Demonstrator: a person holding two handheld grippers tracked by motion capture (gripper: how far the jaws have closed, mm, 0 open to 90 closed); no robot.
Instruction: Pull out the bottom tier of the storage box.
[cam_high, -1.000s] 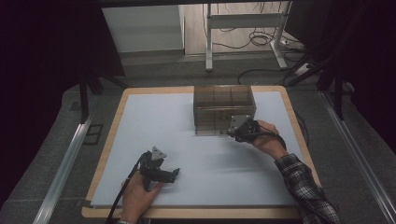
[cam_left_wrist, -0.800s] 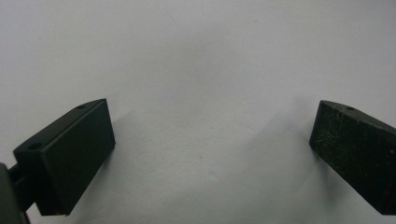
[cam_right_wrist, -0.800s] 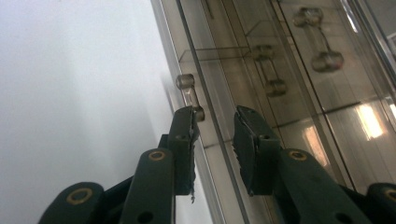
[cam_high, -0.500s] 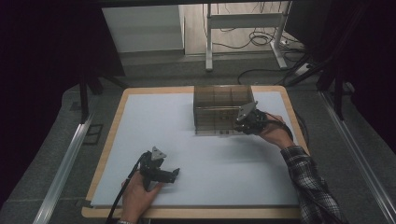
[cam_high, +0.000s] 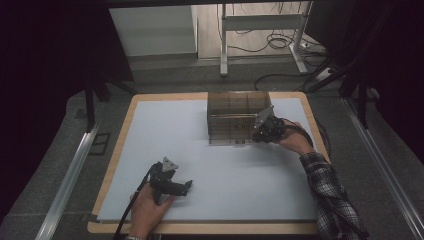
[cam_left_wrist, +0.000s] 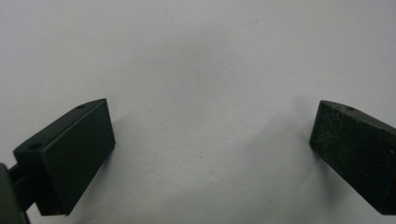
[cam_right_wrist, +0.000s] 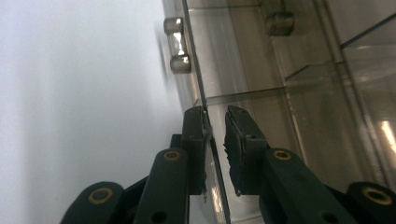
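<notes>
A smoky clear box (cam_high: 237, 112) with inner dividers stands at the back right of the white mat (cam_high: 165, 130). My right gripper (cam_high: 256, 134) is at the box's front right corner. In the right gripper view, my right gripper (cam_right_wrist: 215, 112) straddles the thin edge of a clear panel (cam_right_wrist: 243, 70) of the box. Its jaws have just been closing: one pad touches the panel, and a narrow gap is left at the other. My left gripper (cam_high: 187, 187) lies on the mat near the front edge, jaws wide apart (cam_left_wrist: 212, 126) with nothing between them.
A small metal fitting (cam_right_wrist: 177, 44) sits on the panel's edge ahead of the right jaws. The wooden table rim (cam_high: 120, 150) frames the mat. A desk frame (cam_high: 222, 40) and cables lie on the floor beyond the table.
The right hand has moved up to the box's front right corner, and its jaws have narrowed around the panel edge. The left hand and its gripper have stayed put.
</notes>
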